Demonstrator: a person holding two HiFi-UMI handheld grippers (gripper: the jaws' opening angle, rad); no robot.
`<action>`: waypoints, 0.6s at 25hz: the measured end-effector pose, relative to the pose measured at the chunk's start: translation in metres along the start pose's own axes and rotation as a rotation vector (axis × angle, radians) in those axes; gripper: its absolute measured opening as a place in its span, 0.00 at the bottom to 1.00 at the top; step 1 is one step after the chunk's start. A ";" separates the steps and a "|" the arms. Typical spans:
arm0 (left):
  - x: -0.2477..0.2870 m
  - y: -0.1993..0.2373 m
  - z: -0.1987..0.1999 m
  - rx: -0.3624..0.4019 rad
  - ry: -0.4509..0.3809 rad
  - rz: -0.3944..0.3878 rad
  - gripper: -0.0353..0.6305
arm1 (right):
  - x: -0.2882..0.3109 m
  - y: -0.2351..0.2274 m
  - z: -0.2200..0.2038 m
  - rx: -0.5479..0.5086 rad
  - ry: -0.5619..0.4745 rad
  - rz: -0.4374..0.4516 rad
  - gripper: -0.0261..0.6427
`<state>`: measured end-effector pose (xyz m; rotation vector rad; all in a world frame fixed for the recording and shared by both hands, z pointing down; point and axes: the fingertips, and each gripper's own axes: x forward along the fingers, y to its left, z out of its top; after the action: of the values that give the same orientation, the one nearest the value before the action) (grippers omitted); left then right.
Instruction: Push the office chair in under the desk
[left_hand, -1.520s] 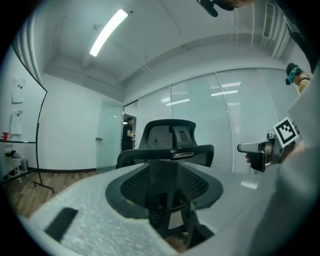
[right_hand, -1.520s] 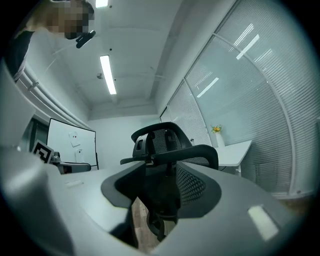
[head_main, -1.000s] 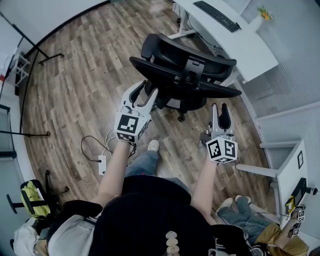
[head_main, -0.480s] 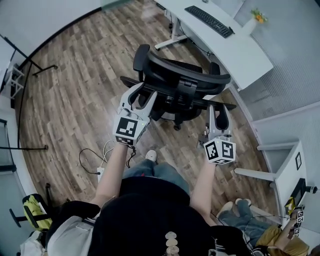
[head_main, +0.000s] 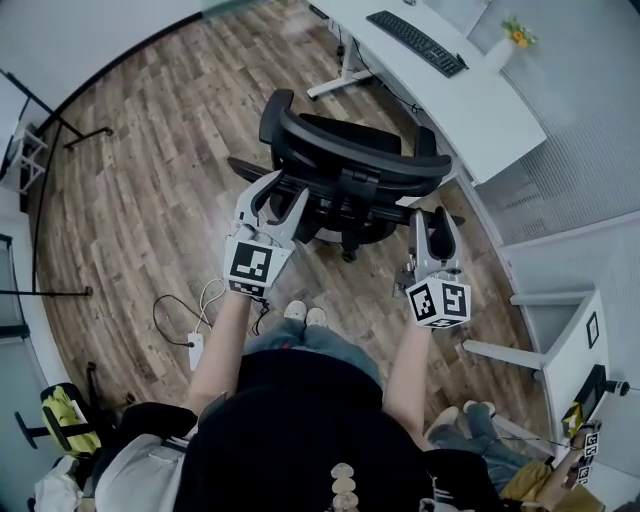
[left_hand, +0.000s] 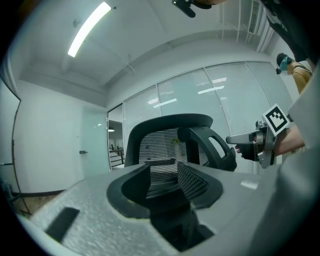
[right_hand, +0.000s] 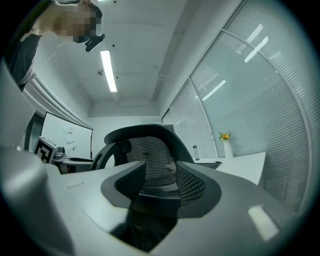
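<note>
**A:** Where is the office chair (head_main: 345, 175) found?

**B:** It is seen on the wooden floor (head_main: 140, 170), in front of the white desk (head_main: 480, 110), with its back turned to the person. It is not yet pushed under. One armrest is placed just beside the desk's near edge; whether they touch cannot be told.

**A:** How are the two claws held?

**B:** The left gripper (head_main: 285, 187) is held at the left rim of the chair back, and the right gripper (head_main: 431, 218) near the right rim. Both are released: the jaws are kept wide apart and nothing is clamped between them. In each gripper view only the mesh back is seen through the gap, ahead of the jaws.

**A:** Is the chair touched by them?

**B:** This cannot be decided. In the head view the tips are overlapped with the chair's edge.

**A:** What room is left for moving?

**B:** Much bare floor is left at the chair's left side. At the right the way is narrowed by the desk's corner. A keyboard (head_main: 415, 42) and a vase with flowers (head_main: 507, 45) are placed on the desk top, away from its near edge. A white power strip (head_main: 195, 350) with its cable is laid on the floor beside the person's feet.
</note>
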<state>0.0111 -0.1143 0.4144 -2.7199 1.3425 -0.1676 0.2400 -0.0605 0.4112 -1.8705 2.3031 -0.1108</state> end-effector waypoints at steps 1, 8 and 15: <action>0.000 0.001 0.000 0.004 0.002 0.004 0.31 | 0.001 0.000 0.000 -0.002 0.003 0.008 0.31; -0.003 0.006 -0.001 0.114 0.056 -0.022 0.30 | 0.006 0.011 0.005 -0.150 0.091 0.159 0.31; -0.010 0.002 -0.014 0.463 0.248 -0.247 0.34 | 0.005 0.036 -0.006 -0.484 0.354 0.463 0.33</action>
<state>0.0020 -0.1082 0.4278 -2.5022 0.8636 -0.7554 0.2034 -0.0577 0.4112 -1.5200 3.1797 0.2133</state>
